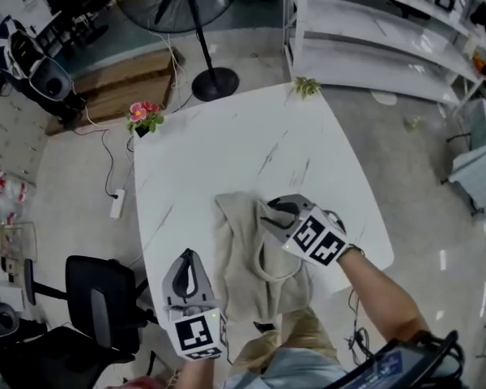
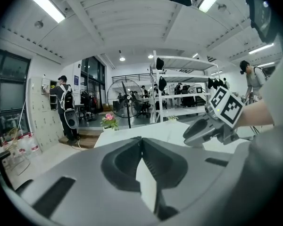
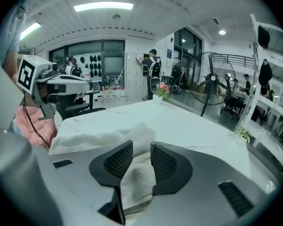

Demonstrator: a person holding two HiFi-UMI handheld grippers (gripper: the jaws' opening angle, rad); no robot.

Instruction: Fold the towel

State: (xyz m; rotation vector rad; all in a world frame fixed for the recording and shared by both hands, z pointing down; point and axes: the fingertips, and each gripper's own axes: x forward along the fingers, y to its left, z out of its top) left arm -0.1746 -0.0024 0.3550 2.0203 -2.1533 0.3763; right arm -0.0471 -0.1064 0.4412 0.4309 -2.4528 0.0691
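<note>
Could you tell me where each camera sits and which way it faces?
Head view: on the person's head, steeply down at the table and towel; both grippers and right forearm show.
Left gripper view: on the left gripper, along its shut jaws across the table; right gripper shows.
Right gripper view: on the right gripper, along parted jaws over the towel; left gripper shows.
All share the potted flowers.

A white marbled worktop (image 1: 251, 136) is set on a glossy pale floor (image 1: 421, 185). A pedestal fan (image 1: 214, 83) and white shelving (image 1: 373, 35) are seen beyond its far edge, and a black office chair (image 1: 101, 298) beside its left edge. Strip lights (image 3: 103, 6) are mounted overhead.
</note>
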